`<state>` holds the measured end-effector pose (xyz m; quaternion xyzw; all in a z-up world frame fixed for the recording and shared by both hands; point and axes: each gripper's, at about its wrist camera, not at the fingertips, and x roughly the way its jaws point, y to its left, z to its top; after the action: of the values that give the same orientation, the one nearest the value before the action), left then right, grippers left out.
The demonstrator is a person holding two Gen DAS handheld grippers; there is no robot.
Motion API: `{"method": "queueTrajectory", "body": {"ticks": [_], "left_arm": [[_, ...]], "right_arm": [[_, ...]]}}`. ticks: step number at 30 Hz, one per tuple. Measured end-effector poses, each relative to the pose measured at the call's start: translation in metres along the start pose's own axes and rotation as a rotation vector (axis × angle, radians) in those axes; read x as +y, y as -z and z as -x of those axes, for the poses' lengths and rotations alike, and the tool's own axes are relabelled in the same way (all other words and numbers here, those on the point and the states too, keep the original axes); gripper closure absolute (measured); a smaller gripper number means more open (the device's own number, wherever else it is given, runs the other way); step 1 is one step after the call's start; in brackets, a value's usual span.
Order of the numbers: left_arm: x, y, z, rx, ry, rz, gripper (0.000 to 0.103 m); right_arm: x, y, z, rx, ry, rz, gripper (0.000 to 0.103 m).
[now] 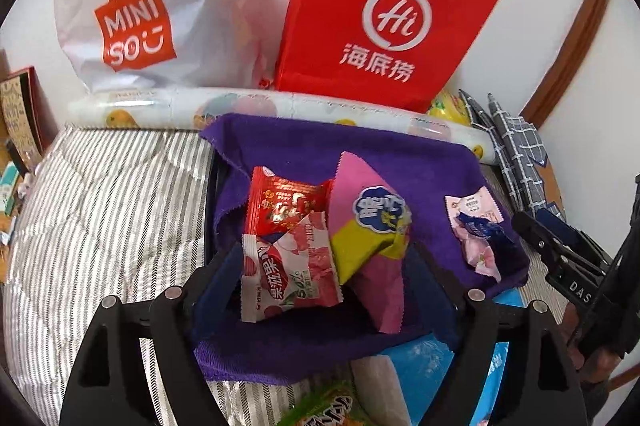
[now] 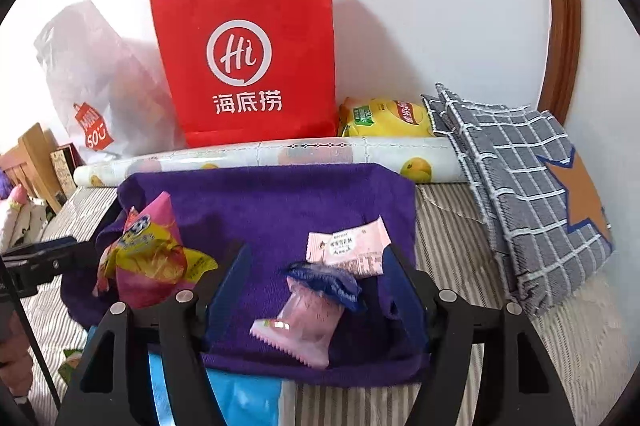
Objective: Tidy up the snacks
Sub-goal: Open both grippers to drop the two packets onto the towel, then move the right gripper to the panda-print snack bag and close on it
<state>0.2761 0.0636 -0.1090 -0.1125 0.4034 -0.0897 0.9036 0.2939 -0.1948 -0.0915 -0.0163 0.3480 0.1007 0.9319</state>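
Snacks lie in two small heaps on my purple cloth [image 2: 280, 197], both claws spread and holding nothing.

My left gripper [image 1: 316, 290] stands apart around the red packet [image 1: 286, 201], the pink-and-white sachet [image 1: 288, 266] and the pink-and-yellow bag [image 1: 368, 226], its pads clear of them. My right gripper [image 2: 316, 266] is likewise apart, over the pale pink wrapper [image 2: 348, 246], the blue one [image 2: 328, 282] and the pink sachet [image 2: 304, 326] (all loose on the cloth). Behind stand a red paper bag [image 2: 248, 65], a white plastic bag [image 1: 136, 21] and a rolled fruit-print sheet [image 2: 280, 153], on striped bedding [image 1: 112, 193].
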Motion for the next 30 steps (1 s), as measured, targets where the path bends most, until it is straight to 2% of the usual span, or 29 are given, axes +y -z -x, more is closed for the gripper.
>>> {"method": "queueTrajectory", "body": {"ticks": [5, 11, 16, 26, 30], "left_arm": [[-0.008, 0.004, 0.019, -0.046, 0.006, -0.031, 0.020], [-0.005, 0.021, 0.048, -0.072, 0.036, -0.009, 0.020], [-0.004, 0.036, 0.074, -0.065, 0.082, -0.014, 0.020], [0.001, 0.066, 0.099, -0.013, 0.022, -0.017, 0.018], [-0.003, 0.077, 0.105, -0.003, 0.008, -0.032, 0.018]], "right_arm": [[0.000, 0.010, 0.034, -0.016, 0.059, 0.007, 0.034], [-0.002, 0.026, 0.062, -0.008, 0.061, -0.053, 0.033], [0.001, 0.046, 0.076, 0.062, 0.047, -0.088, 0.033], [0.011, 0.090, 0.098, 0.117, -0.002, -0.103, 0.034], [0.018, 0.103, 0.099, 0.141, -0.050, -0.108, 0.034]]}}
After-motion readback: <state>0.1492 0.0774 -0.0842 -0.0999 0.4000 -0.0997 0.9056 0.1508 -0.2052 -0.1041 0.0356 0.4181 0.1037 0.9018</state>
